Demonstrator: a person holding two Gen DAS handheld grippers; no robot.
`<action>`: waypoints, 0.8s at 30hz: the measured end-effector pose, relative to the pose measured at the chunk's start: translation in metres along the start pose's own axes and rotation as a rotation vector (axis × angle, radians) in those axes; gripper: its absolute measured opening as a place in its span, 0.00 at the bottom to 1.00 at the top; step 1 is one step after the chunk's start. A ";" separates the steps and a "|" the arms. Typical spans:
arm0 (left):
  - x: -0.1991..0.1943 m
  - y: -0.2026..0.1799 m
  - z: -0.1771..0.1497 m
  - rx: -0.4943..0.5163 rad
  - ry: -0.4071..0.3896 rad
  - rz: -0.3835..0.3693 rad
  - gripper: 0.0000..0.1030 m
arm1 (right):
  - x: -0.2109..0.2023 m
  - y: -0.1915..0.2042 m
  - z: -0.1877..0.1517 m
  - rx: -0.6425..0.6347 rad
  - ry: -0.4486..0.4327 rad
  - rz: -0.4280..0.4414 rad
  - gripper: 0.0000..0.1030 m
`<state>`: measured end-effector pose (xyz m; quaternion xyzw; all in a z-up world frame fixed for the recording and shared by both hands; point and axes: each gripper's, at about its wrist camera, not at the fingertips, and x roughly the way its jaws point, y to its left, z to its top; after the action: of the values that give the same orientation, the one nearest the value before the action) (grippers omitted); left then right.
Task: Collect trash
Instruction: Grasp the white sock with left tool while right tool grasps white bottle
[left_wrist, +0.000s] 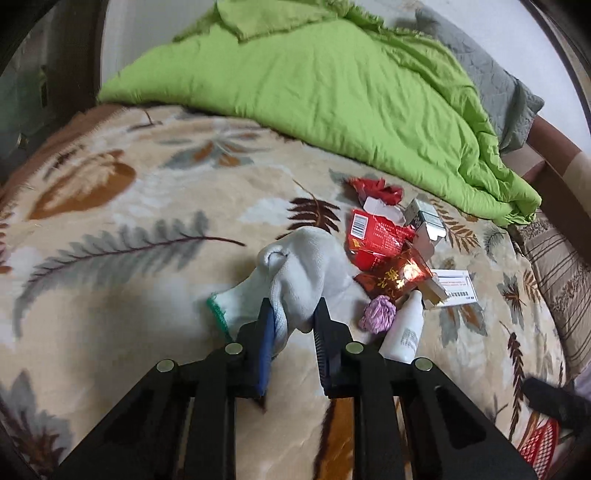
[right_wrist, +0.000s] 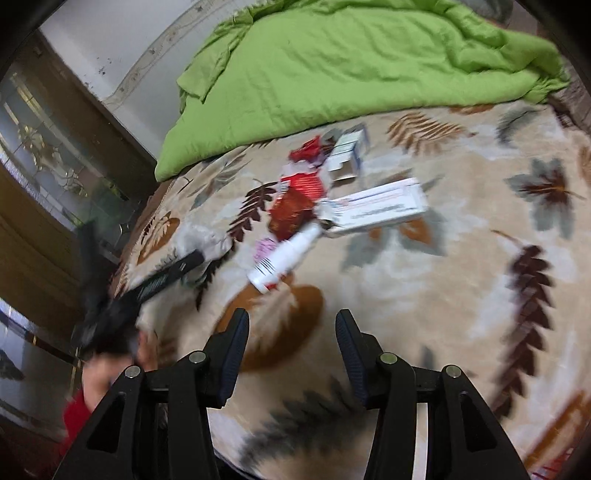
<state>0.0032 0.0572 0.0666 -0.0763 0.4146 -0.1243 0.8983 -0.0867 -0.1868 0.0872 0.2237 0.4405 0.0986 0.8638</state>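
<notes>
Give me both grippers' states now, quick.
Left gripper: shut on the white glove.
Right gripper: open, nothing between its fingers.

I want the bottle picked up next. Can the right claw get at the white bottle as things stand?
Probably yes. The right claw is open and empty, and only bare blanket lies between it and the white bottle. The purple wad and red wrapper crowd the bottle's far end.

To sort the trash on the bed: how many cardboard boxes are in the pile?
2: a small grey box at the far end, nearest the green quilt, and a long white box by the white bottle. Red wrappers may hide more.
</notes>
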 end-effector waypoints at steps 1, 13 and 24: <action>-0.005 0.002 -0.001 0.001 -0.007 0.001 0.19 | 0.009 0.003 0.004 0.012 0.009 0.010 0.51; -0.037 0.027 -0.014 -0.015 -0.060 0.009 0.19 | 0.115 0.014 0.039 0.161 0.140 -0.040 0.50; -0.048 0.015 -0.030 0.007 -0.057 -0.021 0.19 | 0.111 0.013 0.036 0.061 0.123 -0.113 0.38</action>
<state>-0.0473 0.0841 0.0781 -0.0808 0.3877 -0.1329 0.9086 0.0089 -0.1452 0.0321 0.2184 0.5075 0.0500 0.8320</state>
